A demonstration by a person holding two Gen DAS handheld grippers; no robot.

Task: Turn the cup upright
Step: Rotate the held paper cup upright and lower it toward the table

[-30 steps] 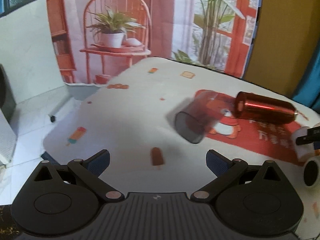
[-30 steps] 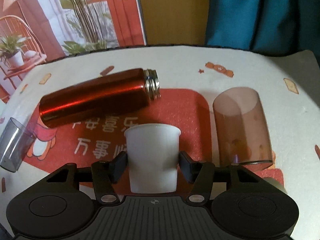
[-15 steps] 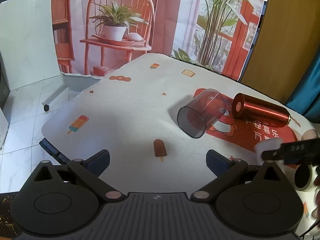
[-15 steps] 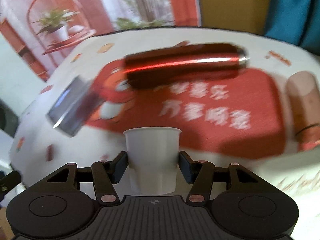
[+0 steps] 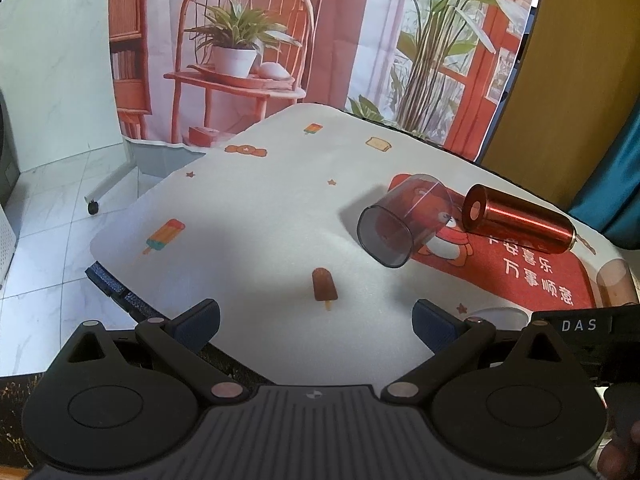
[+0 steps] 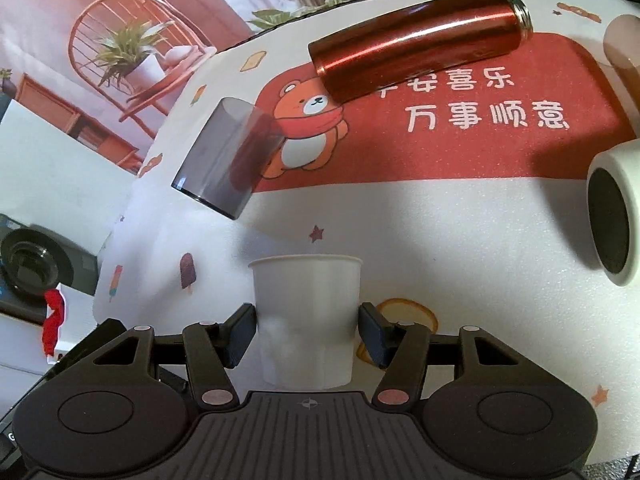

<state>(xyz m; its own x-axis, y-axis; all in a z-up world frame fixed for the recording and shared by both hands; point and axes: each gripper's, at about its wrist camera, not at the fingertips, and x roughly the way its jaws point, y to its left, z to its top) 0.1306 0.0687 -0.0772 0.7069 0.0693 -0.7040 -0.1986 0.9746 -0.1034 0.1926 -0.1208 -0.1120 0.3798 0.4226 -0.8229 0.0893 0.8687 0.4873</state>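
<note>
My right gripper (image 6: 307,330) is shut on a white paper cup (image 6: 306,312), held rim up above the table's near part. The cup's rim also shows in the left wrist view (image 5: 498,315) beside the right gripper's body. My left gripper (image 5: 316,320) is open and empty, back near the table's front edge. A grey see-through cup (image 5: 404,226) lies on its side on the table, also in the right wrist view (image 6: 230,158).
A red metal flask (image 6: 416,44) lies on the red bear mat (image 6: 440,148). A brownish see-through cup (image 5: 616,284) lies at the far right. A white mug (image 6: 614,212) lies on its side at the right. The table edge and the floor are at the left.
My right gripper has carried the white cup left and toward the front of the table, off the red mat. My left gripper has drawn back and tilted slightly.
</note>
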